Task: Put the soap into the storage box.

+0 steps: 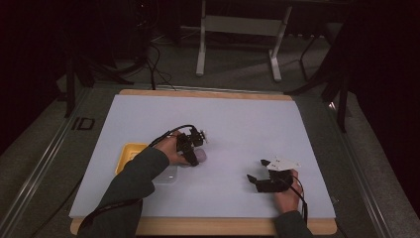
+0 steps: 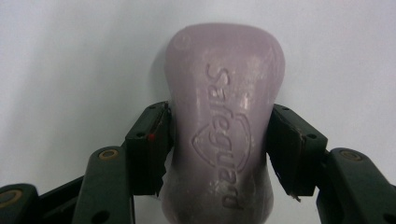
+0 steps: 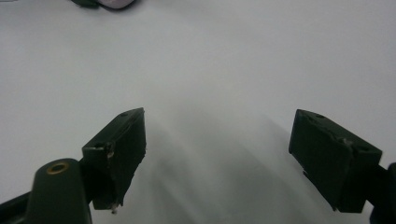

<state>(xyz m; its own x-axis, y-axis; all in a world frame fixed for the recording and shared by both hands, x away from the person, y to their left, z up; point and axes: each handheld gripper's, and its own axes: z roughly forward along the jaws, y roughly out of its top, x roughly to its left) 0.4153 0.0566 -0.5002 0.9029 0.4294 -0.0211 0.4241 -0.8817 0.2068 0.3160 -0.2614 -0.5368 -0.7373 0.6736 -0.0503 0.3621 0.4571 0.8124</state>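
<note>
A yellow dish (image 1: 130,151) sits at the left gripper's (image 2: 219,149) nine o'clock — its contents are hard to make out. That gripper pinches a lilac soap bar (image 2: 224,121) lying on the white table (image 1: 237,119). The right gripper (image 3: 219,158) rests spread wide, holding nothing.

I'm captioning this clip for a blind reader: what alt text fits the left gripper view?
A pale purple soap bar embossed "Safeguard" lies on a white table surface, with the left gripper closed on its narrow middle, one black pad on each side.
</note>
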